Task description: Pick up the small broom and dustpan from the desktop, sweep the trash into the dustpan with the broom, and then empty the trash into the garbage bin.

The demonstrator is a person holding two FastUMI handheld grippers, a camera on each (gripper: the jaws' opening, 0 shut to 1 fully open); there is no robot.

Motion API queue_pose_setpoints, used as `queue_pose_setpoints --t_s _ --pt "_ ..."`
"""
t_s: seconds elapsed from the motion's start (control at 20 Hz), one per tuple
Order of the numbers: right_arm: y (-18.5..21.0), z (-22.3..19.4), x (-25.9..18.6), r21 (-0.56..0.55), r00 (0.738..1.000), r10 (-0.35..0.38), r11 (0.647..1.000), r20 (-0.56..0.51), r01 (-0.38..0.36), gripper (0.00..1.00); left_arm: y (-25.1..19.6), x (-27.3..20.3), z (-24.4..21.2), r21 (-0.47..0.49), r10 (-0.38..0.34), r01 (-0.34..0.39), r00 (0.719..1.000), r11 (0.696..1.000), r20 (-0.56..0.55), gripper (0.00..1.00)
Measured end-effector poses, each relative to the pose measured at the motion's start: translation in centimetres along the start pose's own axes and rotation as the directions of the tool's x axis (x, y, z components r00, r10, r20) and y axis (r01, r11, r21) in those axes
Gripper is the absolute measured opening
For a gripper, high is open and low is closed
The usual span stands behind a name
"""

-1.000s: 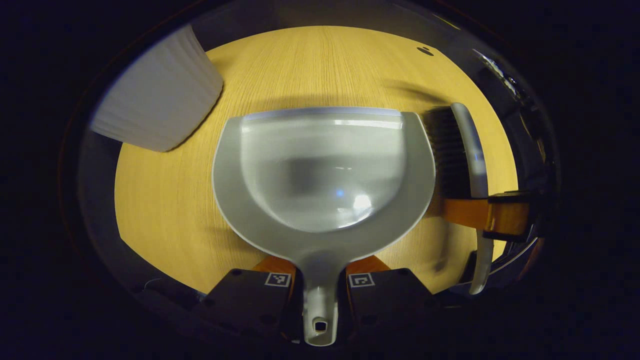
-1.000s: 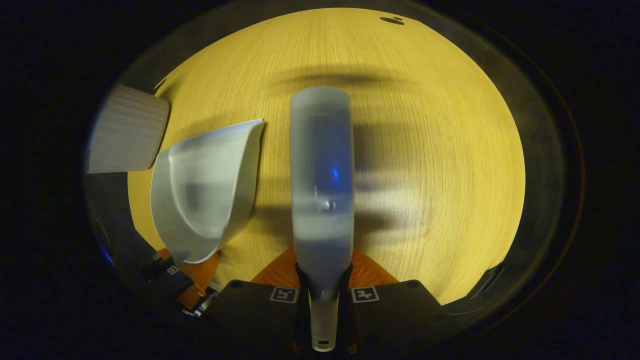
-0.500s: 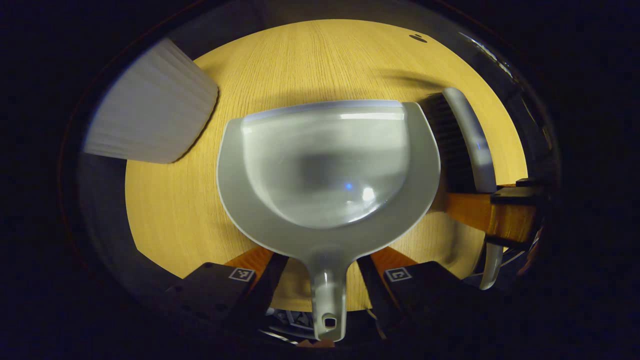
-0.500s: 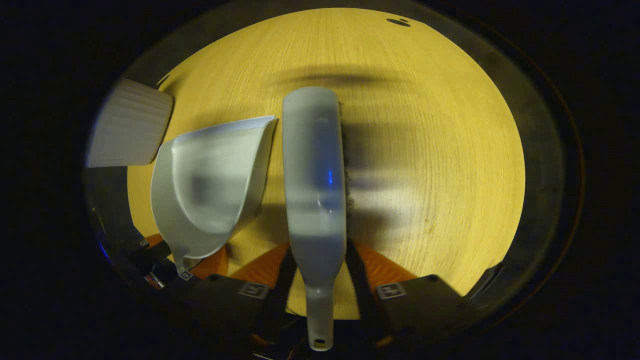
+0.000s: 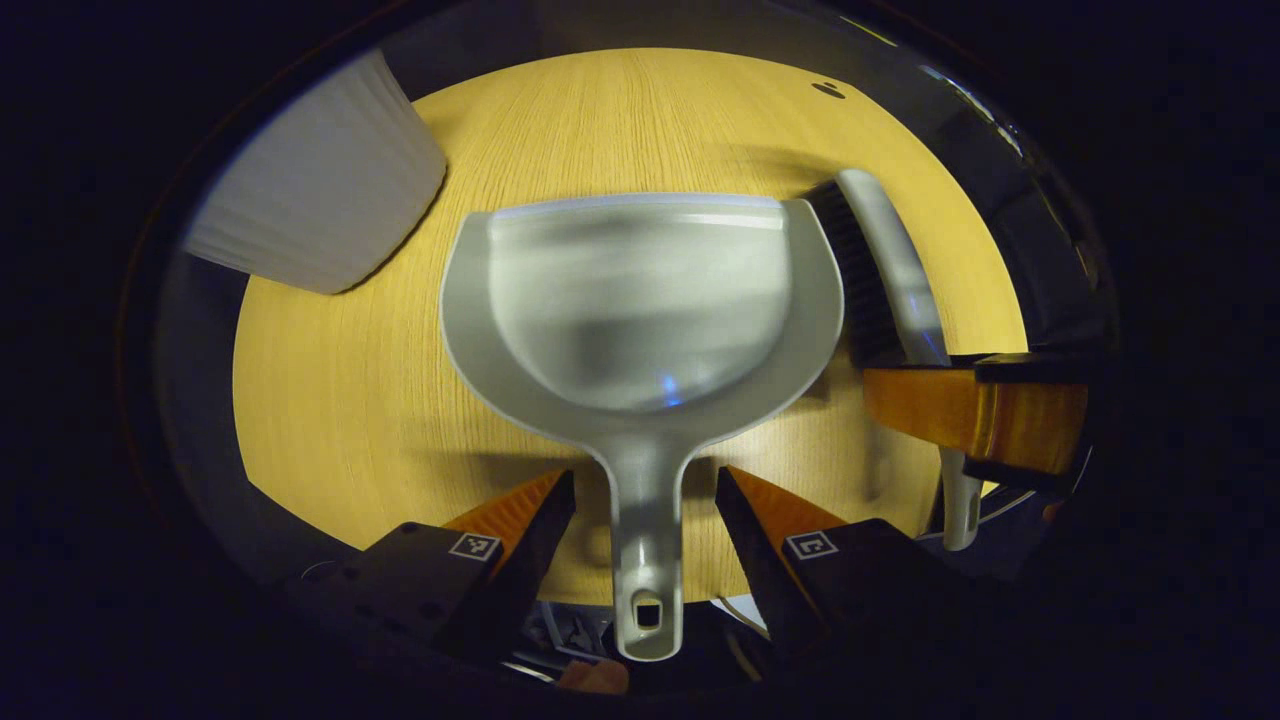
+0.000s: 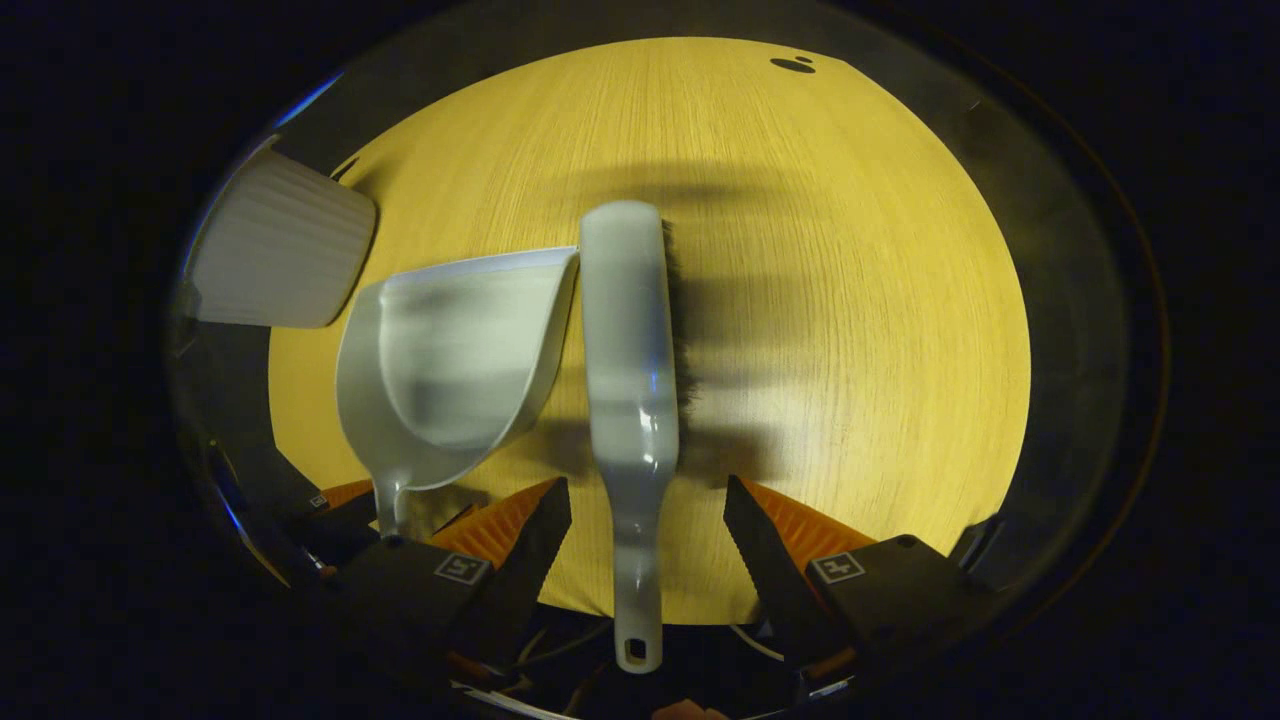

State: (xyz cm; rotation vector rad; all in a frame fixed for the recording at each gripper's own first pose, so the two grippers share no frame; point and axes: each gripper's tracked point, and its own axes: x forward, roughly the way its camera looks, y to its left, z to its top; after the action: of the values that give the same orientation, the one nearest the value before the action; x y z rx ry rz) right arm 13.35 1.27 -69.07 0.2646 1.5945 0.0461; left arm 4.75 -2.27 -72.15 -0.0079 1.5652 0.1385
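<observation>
A grey dustpan [image 5: 640, 300] lies flat on the wooden desktop [image 5: 330, 400], and its pan looks empty. Its handle runs back between the spread fingers of my left gripper [image 5: 643, 473], which is open and not pressing on it. The small broom [image 6: 630, 340] lies on its side just right of the dustpan [image 6: 460, 360], bristles turned away from it. My right gripper [image 6: 645, 483] is open, its fingers standing apart on either side of the broom handle. In the left gripper view the broom [image 5: 890, 270] and the right gripper [image 5: 975, 410] show at the right.
A white ribbed garbage bin [image 5: 320, 190] stands at the desk's far left, also seen in the right gripper view as the bin [image 6: 275, 250] beyond the dustpan. A small dark spot [image 6: 795, 65] marks the far edge. Bare wood [image 6: 860, 300] stretches right of the broom.
Both grippers were shut on the handles one second ago and have opened. The dustpan and broom now rest on the desk, and both grippers have drawn back a little.
</observation>
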Motion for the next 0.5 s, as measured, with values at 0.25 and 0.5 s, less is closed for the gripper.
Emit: queue_pose_setpoints --t_s 0.25,0.5 --pt "1.1 -0.2 -4.6 0.003 0.994 0.042 0.999 0.096 -0.042 1.00 -1.8 -4.3 -1.1 -0.006 -0.138 0.139 0.988 0.990 0.074 0.86" --pt "2.8 0.1 -10.1 -0.021 0.972 0.072 0.997 0.225 -0.069 1.00 -1.7 -9.0 -1.2 0.117 -0.151 0.129 0.966 0.985 0.212 0.86"
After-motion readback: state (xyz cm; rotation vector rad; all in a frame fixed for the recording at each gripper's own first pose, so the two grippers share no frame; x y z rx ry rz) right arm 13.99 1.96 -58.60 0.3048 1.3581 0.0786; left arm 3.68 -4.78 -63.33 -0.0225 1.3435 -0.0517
